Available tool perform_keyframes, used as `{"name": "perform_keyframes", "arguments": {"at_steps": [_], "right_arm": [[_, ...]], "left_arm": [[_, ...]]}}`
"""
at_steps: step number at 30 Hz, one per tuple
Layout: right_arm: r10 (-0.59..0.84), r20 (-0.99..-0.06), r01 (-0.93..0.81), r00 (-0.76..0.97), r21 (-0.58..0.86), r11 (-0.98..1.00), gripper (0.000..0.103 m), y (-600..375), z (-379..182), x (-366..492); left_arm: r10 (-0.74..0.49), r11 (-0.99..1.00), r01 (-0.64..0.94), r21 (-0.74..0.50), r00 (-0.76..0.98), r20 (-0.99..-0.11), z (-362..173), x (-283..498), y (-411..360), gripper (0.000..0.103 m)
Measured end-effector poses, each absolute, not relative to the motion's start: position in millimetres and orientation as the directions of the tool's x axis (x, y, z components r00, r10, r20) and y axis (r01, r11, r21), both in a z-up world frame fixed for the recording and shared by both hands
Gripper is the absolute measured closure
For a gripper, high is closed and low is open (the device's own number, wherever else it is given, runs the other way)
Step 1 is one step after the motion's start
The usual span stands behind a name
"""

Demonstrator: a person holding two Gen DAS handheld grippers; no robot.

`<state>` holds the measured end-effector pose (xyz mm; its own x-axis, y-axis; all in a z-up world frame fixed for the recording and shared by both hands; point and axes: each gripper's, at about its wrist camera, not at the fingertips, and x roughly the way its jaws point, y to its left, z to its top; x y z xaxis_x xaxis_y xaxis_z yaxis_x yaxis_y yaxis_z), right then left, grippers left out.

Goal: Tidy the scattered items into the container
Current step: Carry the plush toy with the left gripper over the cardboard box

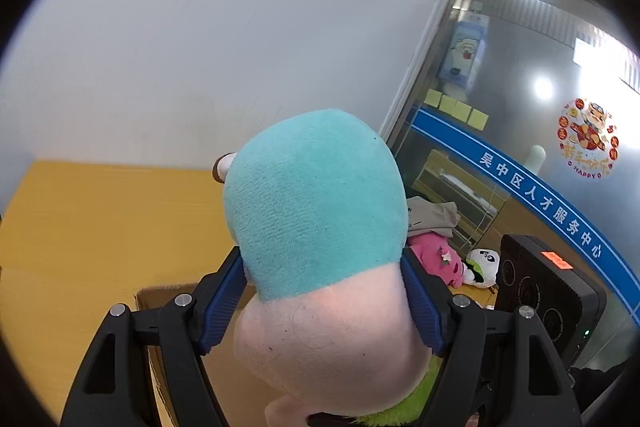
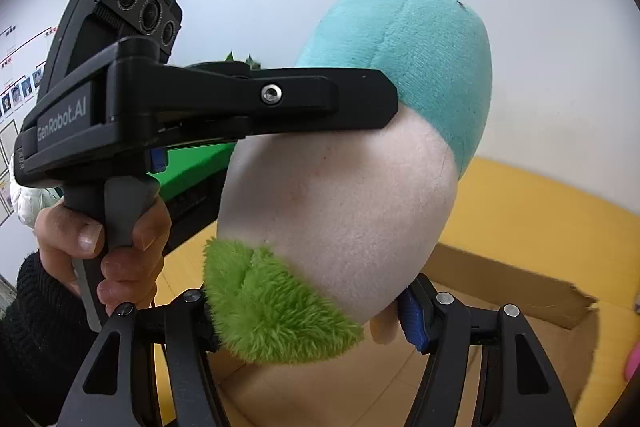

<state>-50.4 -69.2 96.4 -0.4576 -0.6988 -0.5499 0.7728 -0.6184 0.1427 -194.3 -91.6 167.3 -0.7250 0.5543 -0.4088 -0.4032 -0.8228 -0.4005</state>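
Note:
A big plush toy [image 1: 316, 211] with a teal top, pale pink body and a green fuzzy patch fills both views; it also shows in the right wrist view [image 2: 352, 195]. My left gripper [image 1: 322, 303] is shut on its sides, and shows from the side in the right wrist view [image 2: 394, 107]. My right gripper [image 2: 308, 323] is shut on the toy's lower end by the green patch. The toy hangs above an open cardboard box [image 2: 520, 291], whose corner shows in the left wrist view [image 1: 160, 297].
The box stands on a yellow table [image 1: 88, 223] against a white wall. A pink plush [image 1: 434, 257], a white panda plush [image 1: 482, 265] and a folded grey cloth [image 1: 432, 215] lie at the right. A black device [image 1: 540, 291] stands by the glass partition.

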Motion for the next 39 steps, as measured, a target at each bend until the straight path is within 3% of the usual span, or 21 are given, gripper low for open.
{"name": "perform_keyframes", "arguments": {"at_steps": [16,30,37,39], "right_arm": [[-0.666,-0.681,0.723,-0.303,0.291,-0.627,0.033,-121,-27,-76],[-0.651,-0.744,0.705,-0.152,0.380,-0.599,0.033,-172,-96,-44],[-0.631,-0.766,0.692,-0.121,0.391,-0.607,0.020,-189,-121,-21],[-0.633,-0.765,0.692,-0.120,0.393,-0.606,0.012,-191,-122,-11]], "left_arm": [[0.525,-0.839,-0.239,-0.490,-0.596,-0.608,71,-250,-96,0.030],[0.391,-0.906,-0.070,-0.418,-0.517,-0.761,26,-259,-108,0.028],[0.358,-0.914,-0.020,-0.405,-0.511,-0.781,22,-257,-117,0.028],[0.340,-0.919,-0.008,-0.394,-0.519,-0.784,27,-253,-119,0.028]]}}
